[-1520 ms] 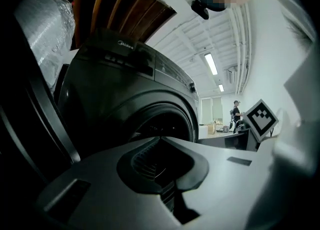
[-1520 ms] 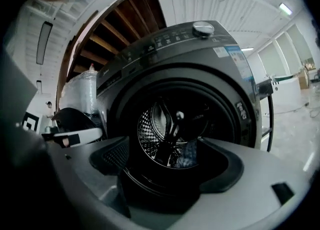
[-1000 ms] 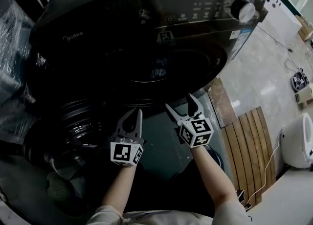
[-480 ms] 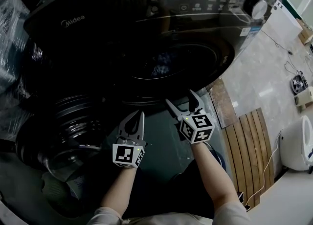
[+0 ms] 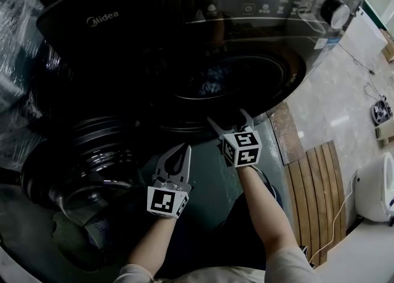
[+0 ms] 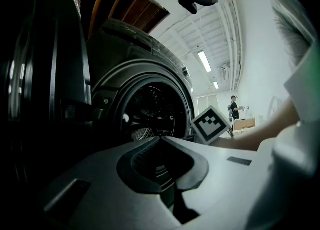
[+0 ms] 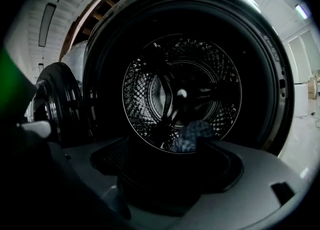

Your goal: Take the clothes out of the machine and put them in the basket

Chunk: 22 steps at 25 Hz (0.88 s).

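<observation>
Facing the open Midea washing machine [image 5: 123,48]: right gripper [image 5: 228,117], jaws spread wide with nothing between them, aimed at the drum mouth [image 5: 237,82], probably to reach the blue cloth [image 7: 192,133] lying low in the drum. Left gripper [image 5: 181,151], jaws pressed together at the tips and empty, held lower and further back, near the swung-open door [image 5: 92,174], apparently in reserve. Opening unobstructed; the door stands well to the left. Basket: not made out in any view. Also present: control knob [image 5: 336,12], slatted wooden board [image 5: 317,180] on the floor at right, white round appliance [image 5: 377,183], plastic-wrapped bulk [image 5: 15,35] at left.
</observation>
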Motion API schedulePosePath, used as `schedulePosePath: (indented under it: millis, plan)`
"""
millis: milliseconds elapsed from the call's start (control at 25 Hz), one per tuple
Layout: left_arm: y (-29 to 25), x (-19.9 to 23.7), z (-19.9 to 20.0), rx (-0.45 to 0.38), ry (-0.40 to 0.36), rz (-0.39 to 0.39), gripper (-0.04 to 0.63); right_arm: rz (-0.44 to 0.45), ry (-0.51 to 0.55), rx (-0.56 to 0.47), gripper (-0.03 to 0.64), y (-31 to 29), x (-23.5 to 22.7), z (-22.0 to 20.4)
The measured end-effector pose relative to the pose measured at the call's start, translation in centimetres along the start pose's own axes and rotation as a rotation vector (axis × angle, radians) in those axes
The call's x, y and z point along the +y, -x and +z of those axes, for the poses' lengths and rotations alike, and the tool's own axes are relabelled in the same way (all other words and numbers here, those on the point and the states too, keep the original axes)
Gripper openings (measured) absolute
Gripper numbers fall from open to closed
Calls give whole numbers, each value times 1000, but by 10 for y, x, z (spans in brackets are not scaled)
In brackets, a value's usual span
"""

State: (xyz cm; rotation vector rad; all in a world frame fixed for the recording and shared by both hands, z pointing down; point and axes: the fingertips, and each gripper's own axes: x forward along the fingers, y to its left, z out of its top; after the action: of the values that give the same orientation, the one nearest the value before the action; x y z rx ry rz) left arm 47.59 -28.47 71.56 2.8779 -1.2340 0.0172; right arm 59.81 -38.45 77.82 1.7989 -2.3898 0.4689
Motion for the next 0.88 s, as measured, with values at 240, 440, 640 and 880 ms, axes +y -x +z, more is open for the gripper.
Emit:
schedulePosePath:
  millis: [240,440,640,880]
  plan:
    - [10,-1,6,-6,-17,10,20,-15,-30,23,422,-31,-12,-6]
    - [20,0,6,6,-29,23,20,-4,-21,39,422,-54,-15,-9]
    - [24,-2,8,9,-31,27,20,-21,-10,65,417,-74,-30,-17]
    - [34,-7,8,10,-43,31,20,-54,-1,99,404,-91,-33,-16]
